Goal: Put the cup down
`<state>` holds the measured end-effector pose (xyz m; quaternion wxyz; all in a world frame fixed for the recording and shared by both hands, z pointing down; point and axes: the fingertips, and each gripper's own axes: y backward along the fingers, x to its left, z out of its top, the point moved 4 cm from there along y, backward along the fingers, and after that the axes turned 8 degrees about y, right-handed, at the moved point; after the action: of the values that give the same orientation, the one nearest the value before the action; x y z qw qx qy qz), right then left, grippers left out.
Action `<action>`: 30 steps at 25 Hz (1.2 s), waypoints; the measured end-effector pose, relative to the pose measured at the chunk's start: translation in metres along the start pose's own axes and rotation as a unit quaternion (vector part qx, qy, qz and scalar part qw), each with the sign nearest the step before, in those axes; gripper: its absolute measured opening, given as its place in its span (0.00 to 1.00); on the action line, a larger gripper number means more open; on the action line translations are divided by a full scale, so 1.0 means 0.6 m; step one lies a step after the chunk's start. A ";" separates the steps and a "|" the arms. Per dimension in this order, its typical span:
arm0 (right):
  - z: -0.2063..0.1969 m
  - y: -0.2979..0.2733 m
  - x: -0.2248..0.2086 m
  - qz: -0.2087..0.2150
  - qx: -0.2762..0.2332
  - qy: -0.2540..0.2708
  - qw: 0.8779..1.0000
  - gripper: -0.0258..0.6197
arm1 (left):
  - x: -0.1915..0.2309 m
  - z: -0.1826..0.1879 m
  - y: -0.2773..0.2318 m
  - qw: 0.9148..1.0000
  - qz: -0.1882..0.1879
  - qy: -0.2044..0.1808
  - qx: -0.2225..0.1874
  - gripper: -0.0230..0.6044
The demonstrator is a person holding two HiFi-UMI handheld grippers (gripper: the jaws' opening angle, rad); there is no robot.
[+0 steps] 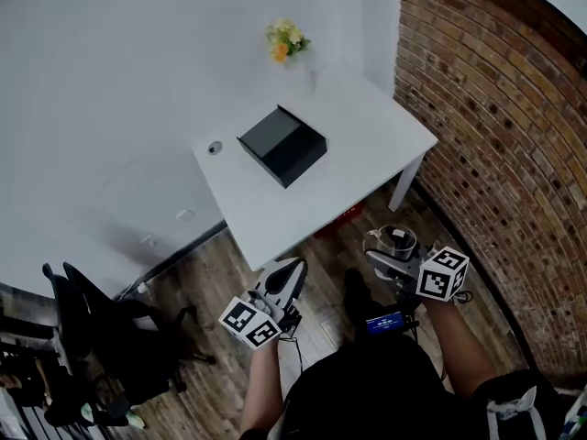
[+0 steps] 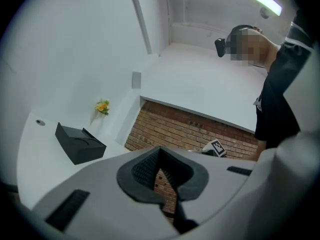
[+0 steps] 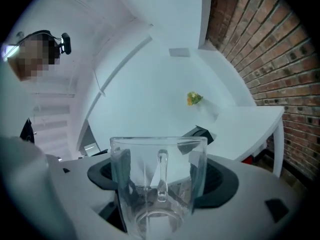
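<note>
The right gripper (image 3: 160, 178) clamps the clear glass mug (image 3: 150, 156) by its walls, likely slick, rigid and breakable; the left gripper (image 2: 162, 179) sits closed on nothing

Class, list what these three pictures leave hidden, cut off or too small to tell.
- Clear glass cup with a handle: its base is cut off by the bottom edge of the right gripper view.
- Small round thing on the white table: too small in the head view to identify.
- Red thing under that table: mostly hidden by the tabletop, head view.
- Black box: its contents are hidden by its own walls in every view.
</note>
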<state>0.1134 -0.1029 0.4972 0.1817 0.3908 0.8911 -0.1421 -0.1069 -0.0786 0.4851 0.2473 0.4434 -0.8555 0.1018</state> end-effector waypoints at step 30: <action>0.154 -0.373 -0.198 0.072 0.056 0.008 0.996 0.69 | 0.320 0.182 -0.183 0.995 0.091 0.030 -0.007 0.05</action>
<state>0.0403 -0.3621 0.4913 0.1624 0.4643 0.8528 -0.1752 -0.1472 -0.3219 0.4850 0.2656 0.3585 -0.8852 0.1316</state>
